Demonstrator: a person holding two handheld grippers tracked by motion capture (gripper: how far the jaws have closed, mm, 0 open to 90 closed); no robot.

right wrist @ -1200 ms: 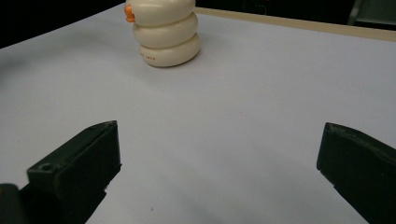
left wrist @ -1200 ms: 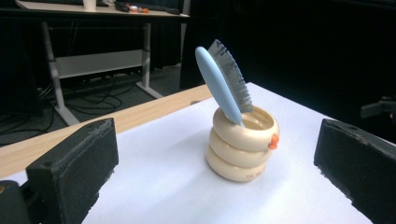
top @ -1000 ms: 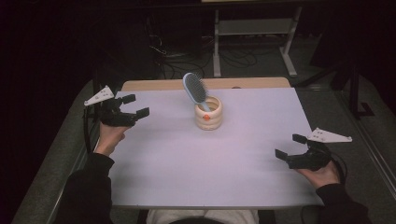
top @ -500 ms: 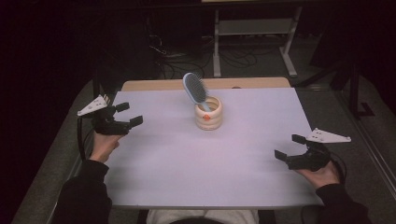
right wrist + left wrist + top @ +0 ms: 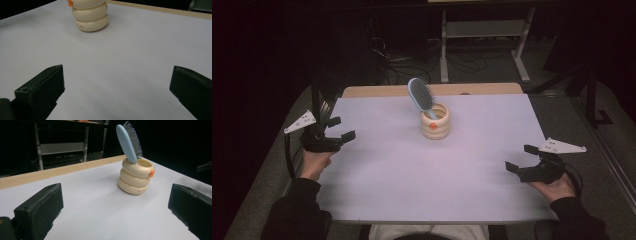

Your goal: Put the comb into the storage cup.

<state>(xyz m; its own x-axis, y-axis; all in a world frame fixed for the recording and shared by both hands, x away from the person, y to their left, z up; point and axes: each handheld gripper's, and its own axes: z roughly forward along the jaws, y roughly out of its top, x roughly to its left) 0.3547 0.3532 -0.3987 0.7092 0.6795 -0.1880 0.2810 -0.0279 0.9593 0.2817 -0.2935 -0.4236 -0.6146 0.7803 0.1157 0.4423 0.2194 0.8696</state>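
A cream ringed holder [image 5: 435, 123] stands upright on the white table [image 5: 412, 175], just behind its middle. A light blue hairbrush [image 5: 421, 95] leans in it, head up and tilted to the left. The left gripper view has the holder [image 5: 135, 177] and the hairbrush [image 5: 130, 141] ahead at the right. In the right gripper view the holder [image 5: 90, 15] sits far ahead. My left gripper [image 5: 340, 129] hovers open at the table's left edge, holding nothing. Near the right edge my right gripper [image 5: 521, 158] is open and empty too.
A wooden strip [image 5: 377, 91] runs along the table's far edge. Behind it, in the dark, stand a metal frame [image 5: 482, 35] and cables on the floor. A small orange piece [image 5: 151, 173] sticks out of the holder's rim.
My left gripper has drawn back toward me and to the left along the table's edge. The right gripper, holder and hairbrush have stayed put.
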